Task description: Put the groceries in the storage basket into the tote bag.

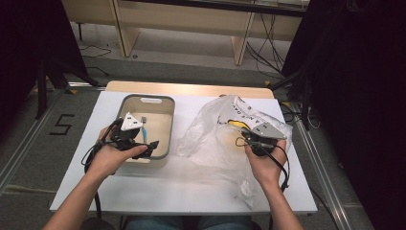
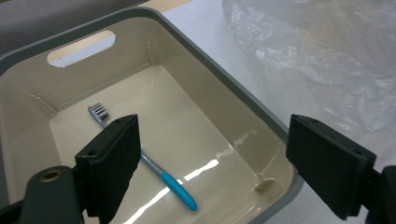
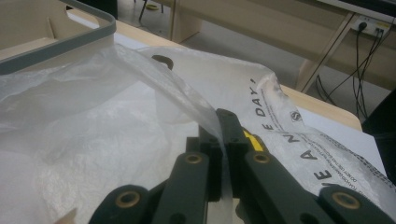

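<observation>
A beige bin with a grey rim [image 1: 166,125] [image 2: 224,79] stands left of centre on the white table. A blue-handled toothbrush [image 2: 154,169] [image 1: 144,132] lies on its floor. My left gripper [image 2: 212,154] [image 1: 143,143] hovers over the bin's near edge, jaws wide open with nothing between them. A crumpled clear plastic bag with printed lettering [image 1: 218,136] [image 3: 116,135] lies to the right. My right gripper [image 3: 223,135] [image 1: 249,136] is shut on a fold of the bag's film, which it holds up taut.
The white table top [image 1: 158,184] has free room along its near side. A wooden edge [image 1: 186,88] runs along the back. Beyond it stand wooden bench legs [image 1: 242,43] and floor cables [image 1: 268,52].
</observation>
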### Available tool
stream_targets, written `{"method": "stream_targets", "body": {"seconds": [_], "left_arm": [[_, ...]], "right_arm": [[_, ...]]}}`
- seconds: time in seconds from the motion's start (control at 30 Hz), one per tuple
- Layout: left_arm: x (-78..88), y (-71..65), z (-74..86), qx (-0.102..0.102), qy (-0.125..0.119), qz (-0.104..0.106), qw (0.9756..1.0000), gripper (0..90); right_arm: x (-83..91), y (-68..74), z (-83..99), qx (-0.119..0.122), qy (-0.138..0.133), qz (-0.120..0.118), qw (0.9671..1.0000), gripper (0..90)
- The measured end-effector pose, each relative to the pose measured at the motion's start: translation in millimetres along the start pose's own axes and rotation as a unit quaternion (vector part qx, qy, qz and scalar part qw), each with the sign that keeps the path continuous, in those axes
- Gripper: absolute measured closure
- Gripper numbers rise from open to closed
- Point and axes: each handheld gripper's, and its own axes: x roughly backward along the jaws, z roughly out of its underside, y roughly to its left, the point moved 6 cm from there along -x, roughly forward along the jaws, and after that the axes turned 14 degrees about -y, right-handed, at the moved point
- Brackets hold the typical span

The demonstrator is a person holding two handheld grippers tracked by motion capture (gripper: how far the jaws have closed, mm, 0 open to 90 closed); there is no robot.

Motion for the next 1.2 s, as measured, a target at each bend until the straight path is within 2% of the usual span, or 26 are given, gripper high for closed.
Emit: {"method": "stream_targets", "body": {"seconds": [0.13,0.17,0.2,0.23,0.37,0.43,0.63,0.7,0.8,0.9,0.93,0.97,1.2], "left_arm": [[-8.8,7.0,0.5,0.004,0.017,-0.012,0.9998,18.8],[-13.9,10.2,1.1,0.003,0.032,-0.017,0.9993,18.9],[-13.9,10.2,1.1,0.003,0.032,-0.017,0.9993,18.8],[-18.8,13.6,0.2,0.004,0.043,-0.021,0.9988,18.9],[-26.6,18.5,-1.4,0.011,0.052,-0.028,0.9982,19.0],[-33.7,23.6,-2.0,0.016,0.065,-0.035,0.9972,19.3],[-44.3,31.3,-3.4,0.024,0.082,-0.045,0.9954,19.6],[-50.6,35.8,-2.0,0.03,0.093,-0.052,0.9939,19.9],[-55.3,38.9,-0.2,0.033,0.097,-0.058,0.9931,20.2],[-62.7,45.1,4.3,0.041,0.111,-0.068,0.9906,20.7],[-62.7,45.1,4.3,0.041,0.111,-0.068,0.9906,20.9],[-65.5,48.1,6.8,0.044,0.121,-0.076,0.9888,21.1],[-73.7,52.4,12.6,0.053,0.137,-0.084,0.9856,21.8]], "right_arm": [[0.2,0.3,0.2,-0.001,0.001,0.0,1.0,90.0],[0.3,0.5,0.1,-0.001,0.001,0.0,1.0,90.0],[0.2,0.6,0.2,-0.001,0.001,0.0,1.0,90.0],[0.0,0.6,0.2,0.0,0.001,-0.001,1.0,90.0],[-0.1,0.9,0.5,-0.001,0.002,-0.001,1.0,90.0],[0.0,0.9,0.5,-0.001,0.002,-0.001,1.0,90.0],[0.2,0.6,0.5,-0.001,0.002,-0.001,1.0,90.0],[0.1,0.9,0.5,-0.001,0.002,-0.001,1.0,90.0],[0.0,1.0,0.6,-0.001,0.002,-0.002,1.0,90.0],[0.0,1.0,0.5,-0.001,0.002,-0.002,1.0,90.0],[0.0,1.0,0.6,-0.001,0.002,-0.002,1.0,90.0],[-0.1,1.0,0.6,-0.001,0.002,-0.002,1.0,90.0],[-0.5,1.7,0.7,0.001,0.001,-0.003,1.0,90.0]]}}
